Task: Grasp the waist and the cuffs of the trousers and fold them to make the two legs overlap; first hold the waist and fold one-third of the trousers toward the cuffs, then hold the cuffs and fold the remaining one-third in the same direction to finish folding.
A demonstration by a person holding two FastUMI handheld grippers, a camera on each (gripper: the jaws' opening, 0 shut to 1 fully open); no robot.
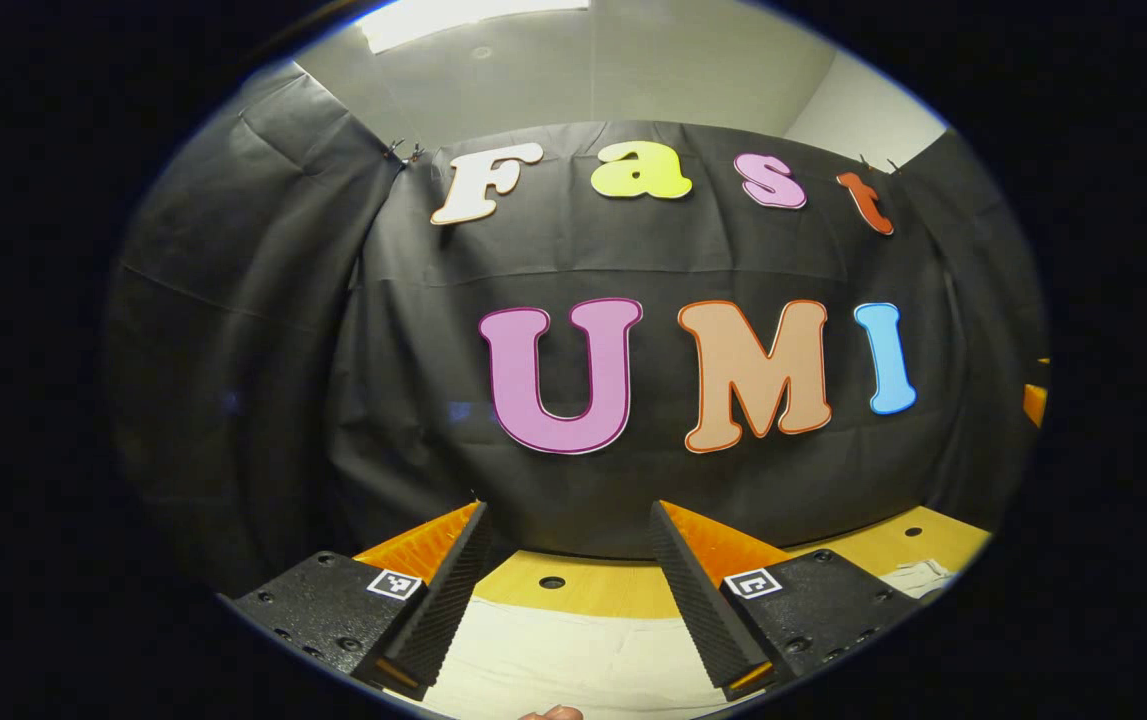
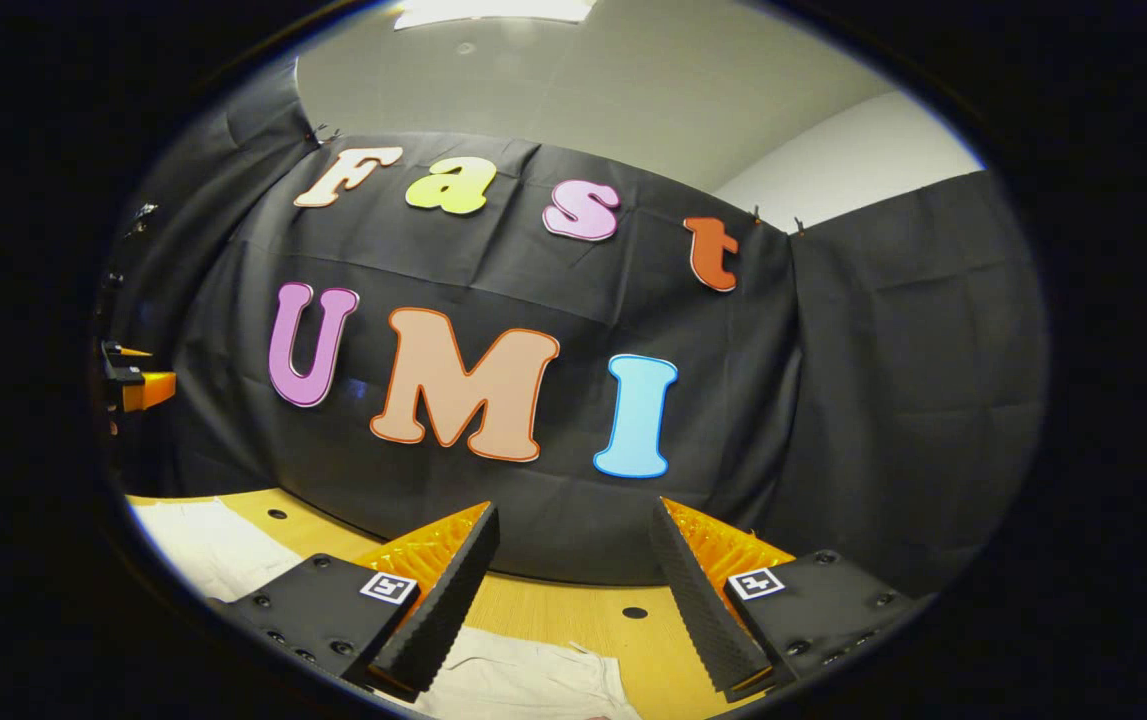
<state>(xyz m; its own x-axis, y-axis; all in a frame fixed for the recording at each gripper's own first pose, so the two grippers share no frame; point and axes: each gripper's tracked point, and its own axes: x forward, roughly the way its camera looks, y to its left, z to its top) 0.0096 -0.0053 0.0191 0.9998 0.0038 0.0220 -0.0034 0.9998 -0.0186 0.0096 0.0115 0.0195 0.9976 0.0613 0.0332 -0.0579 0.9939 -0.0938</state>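
Hovering above wooden surface (image 1: 583, 590), left gripper (image 1: 565, 545) fingers spread wide, nothing between; ridged wedge-shaped fingers (image 1: 453, 590). Pale, soft, lightly creased trousers (image 1: 573, 660) lie flat on surface below left gripper, more cloth at right edge. Surface smooth, tan, dotted with round holes. Right gripper (image 2: 573, 550) fingers also apart, empty, same ribbed texture. In right gripper view, trousers (image 2: 523, 680) below fingers, another pale part at far left. Left gripper (image 2: 133, 385) visible at left edge.
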